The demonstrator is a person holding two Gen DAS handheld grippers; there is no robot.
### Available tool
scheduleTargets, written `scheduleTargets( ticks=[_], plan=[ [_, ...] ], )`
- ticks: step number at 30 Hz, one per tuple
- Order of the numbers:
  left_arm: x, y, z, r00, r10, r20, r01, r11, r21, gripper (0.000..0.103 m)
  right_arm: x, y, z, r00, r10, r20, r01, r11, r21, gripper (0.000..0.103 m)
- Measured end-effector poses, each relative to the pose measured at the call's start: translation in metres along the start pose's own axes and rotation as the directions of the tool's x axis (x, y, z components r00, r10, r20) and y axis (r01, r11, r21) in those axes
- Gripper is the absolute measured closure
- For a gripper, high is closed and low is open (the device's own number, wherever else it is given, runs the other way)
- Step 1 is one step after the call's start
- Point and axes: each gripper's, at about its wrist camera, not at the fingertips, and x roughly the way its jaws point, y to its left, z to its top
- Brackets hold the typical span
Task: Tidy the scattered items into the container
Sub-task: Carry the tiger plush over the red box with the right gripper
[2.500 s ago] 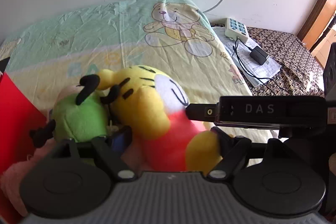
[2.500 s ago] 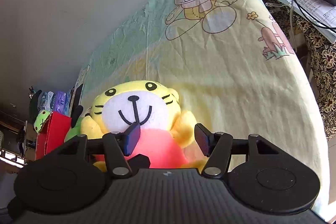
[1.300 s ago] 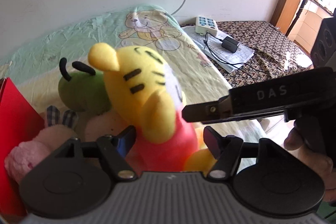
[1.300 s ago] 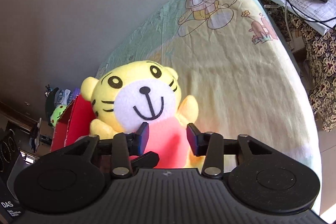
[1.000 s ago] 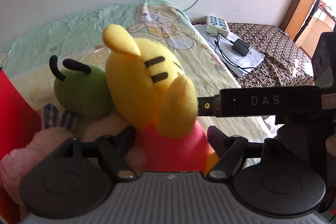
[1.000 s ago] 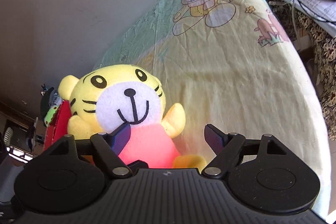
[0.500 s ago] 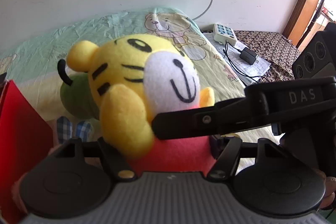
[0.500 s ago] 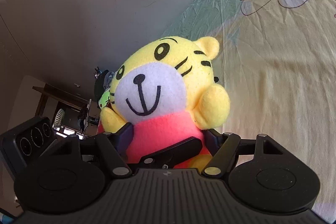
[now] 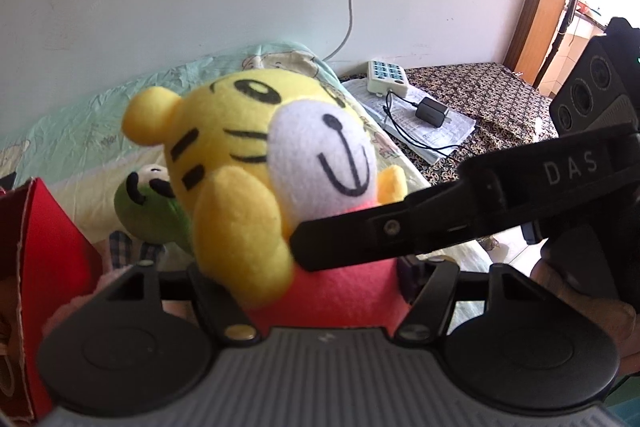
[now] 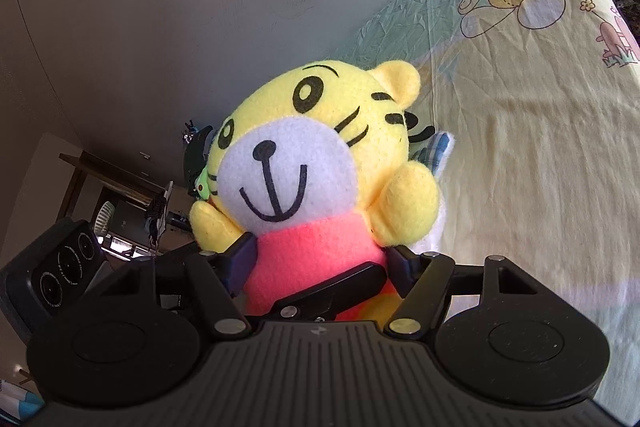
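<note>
A yellow tiger plush (image 9: 248, 155) with a red body hangs above the bed, held from two sides. My left gripper (image 9: 308, 275) is shut on its red body, its fingertips hidden behind the plush. The right gripper's finger (image 9: 400, 227) crosses the plush's chest in the left wrist view. In the right wrist view the tiger plush (image 10: 320, 147) faces the camera. My right gripper (image 10: 322, 259) has the pink body between its jaws, which are closing, and its pads press on it. The red container (image 9: 52, 247) stands at the left, with a green plush (image 9: 148, 215) beside it.
A bear-print bed sheet (image 10: 520, 147) lies below. A pink plush (image 9: 72, 307) with a checked ear (image 9: 120, 247) sits by the red box. A power strip (image 9: 388, 77) and charger (image 9: 430, 111) lie on papers over a patterned cloth at the right. A hand (image 9: 580, 295) holds the right gripper.
The tiger plush has risen off the bed and turned its face toward the left camera. Both grippers have moved up, and the right jaws have narrowed onto its body.
</note>
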Motion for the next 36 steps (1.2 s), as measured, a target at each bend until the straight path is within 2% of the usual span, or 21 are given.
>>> scheduleTargets(
  ticks=[7,15,20,26,31,36],
  plan=[
    [-0.044,-0.008,-0.017,0.997,0.035,0.075,-0.037,0.999,0.023,0.035,0.009,0.030,-0.014,0.999,0.036,0.016,-0.036,0.998,-0.047,0.032],
    [-0.093,0.020,-0.043,0.984,0.118,0.134,-0.116,0.993,-0.023,0.034,0.048,0.079,-0.025,0.997,0.073,-0.003,-0.072,0.989,-0.128,0.032],
    [-0.117,0.063,-0.052,0.974,0.146,0.175,-0.139,0.989,-0.046,0.034,0.080,0.114,-0.027,0.997,0.081,0.002,-0.080,0.983,-0.168,0.032],
    [-0.143,0.138,-0.056,0.960,0.185,0.209,-0.176,0.983,-0.062,0.034,0.138,0.163,-0.036,0.996,0.087,0.024,-0.080,0.973,-0.215,0.031],
    [-0.153,0.199,-0.065,0.955,0.212,0.207,-0.200,0.977,-0.079,0.034,0.186,0.186,-0.041,0.996,0.092,0.017,-0.087,0.975,-0.207,0.031],
    [-0.148,0.256,-0.073,0.956,0.231,0.179,-0.218,0.972,-0.089,0.033,0.228,0.195,-0.046,0.996,0.088,0.027,-0.084,0.986,-0.142,0.031]
  ],
)
